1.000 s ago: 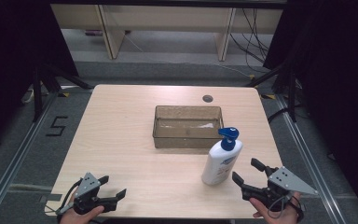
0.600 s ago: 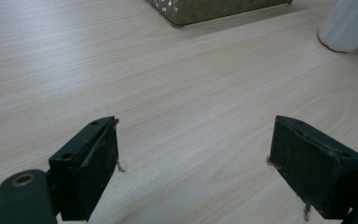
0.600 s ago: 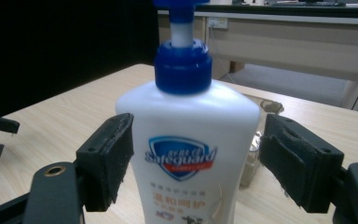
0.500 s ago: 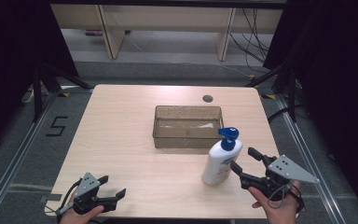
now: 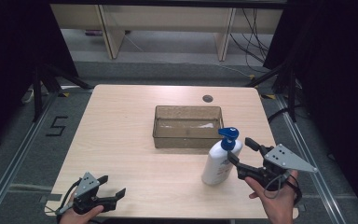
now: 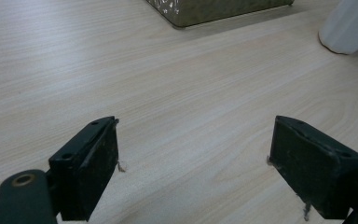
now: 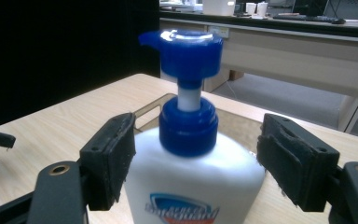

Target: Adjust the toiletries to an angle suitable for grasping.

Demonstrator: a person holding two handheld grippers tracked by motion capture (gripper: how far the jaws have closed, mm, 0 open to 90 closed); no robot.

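Pale wood grain runs across the table (image 5: 135, 140), and near its right edge, toward the near corner, a white pump bottle (image 5: 220, 161) stands upright with a blue pump head (image 5: 229, 134) on top. The right gripper (image 5: 241, 155) has come in from the right at the level of the bottle's shoulder. Its jaws have just been closing, with the bottle between them. In the right gripper view the bottle (image 7: 191, 186) sits squarely between the two black pads: the left pad looks to be at or against the bottle's shoulder, while a gap shows between the right pad and the bottle, so the jaws are partly open and there is no grip on it yet. The hand (image 5: 275, 200) holding this gripper comes in over the near edge.

Just beyond the bottle, around the middle of the table, sits a clear brownish tray (image 5: 188, 140); the bottle stands close to its near right corner, outside it. A small dark round hole (image 5: 208, 98) lies near the far edge.

At the near left corner the left gripper (image 5: 114, 186) rests low over the table, well apart from the bottle. In the left gripper view its jaws stand wide open over bare wood, with nothing between them.
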